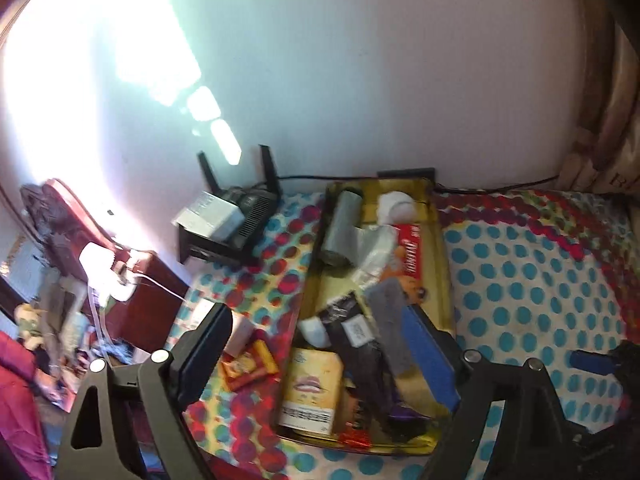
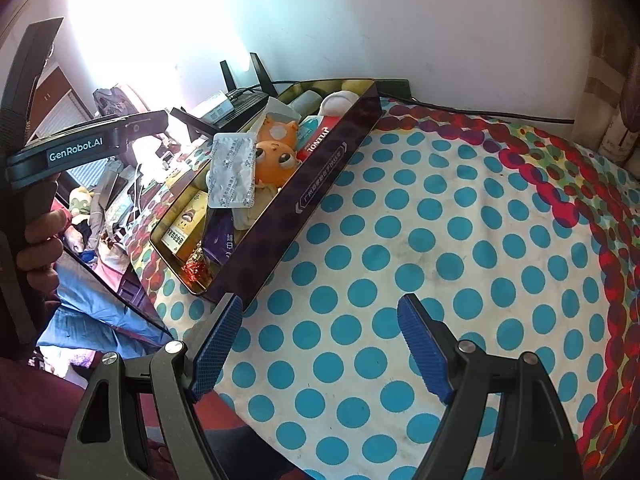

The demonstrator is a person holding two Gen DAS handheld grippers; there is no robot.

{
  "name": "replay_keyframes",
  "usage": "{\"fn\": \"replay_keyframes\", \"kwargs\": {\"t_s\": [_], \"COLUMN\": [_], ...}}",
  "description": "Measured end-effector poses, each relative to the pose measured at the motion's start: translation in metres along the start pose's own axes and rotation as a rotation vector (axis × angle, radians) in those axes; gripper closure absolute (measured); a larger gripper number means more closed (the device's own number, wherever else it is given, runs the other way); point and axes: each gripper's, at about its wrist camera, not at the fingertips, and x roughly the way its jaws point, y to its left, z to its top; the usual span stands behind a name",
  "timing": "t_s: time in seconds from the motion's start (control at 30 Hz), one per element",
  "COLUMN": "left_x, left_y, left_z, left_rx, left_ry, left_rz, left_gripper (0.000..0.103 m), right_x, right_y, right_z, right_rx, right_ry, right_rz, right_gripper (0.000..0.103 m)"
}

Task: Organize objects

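Gold-lined tin tray (image 2: 352, 128) is sitting on the polka-dot desk cloth (image 2: 440, 240), crowded with a blister pack (image 2: 234, 172), orange toy (image 2: 276, 160) and boxes. The left gripper (image 1: 320, 344) is hovering above it, jaws wide and empty, apparently just after a release. The right gripper (image 2: 320, 340) is idling, jaws parted, gripping nothing. Lift clear vertically before reaching for loose items.

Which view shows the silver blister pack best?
The right wrist view: the blister pack lies uncovered on top of the tin, beside the orange toy, with its foil face fully visible. In the left wrist view I cannot pick it out among the blurred items.
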Motion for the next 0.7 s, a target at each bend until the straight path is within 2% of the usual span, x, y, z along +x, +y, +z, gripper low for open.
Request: {"fn": "replay_keyframes", "kwargs": {"t_s": [0.1,0.23,0.53,0.7], "left_x": [-0.002,-0.005,0.000,0.002], "left_y": [0.001,0.003,0.000,-0.002], "left_z": [-0.001,0.001,0.004,0.006], "left_rx": [-0.034,-0.054,-0.055,-0.058], "left_ry": [-0.006,-0.041,-0.005,0.026], "left_rz": [-0.045,-0.053,-0.070,-0.127], "left_gripper": [0.014,0.014,0.014,0.014], "right_x": [0.000,-0.002,-0.007,-0.011], "right_y": [-0.001,-0.004,-0.013,-0.023], "right_z": [-0.002,-0.004,-0.006,-0.005], "right_rx": [0.007,0.017,0.043,0.062], "right_ry": [0.001,-0.001,-0.017,-0.041], "right_rz": [-0.006,-0.013,-0.045,-0.108], "right_gripper": [0.025,0.025,0.024,0.011]}}
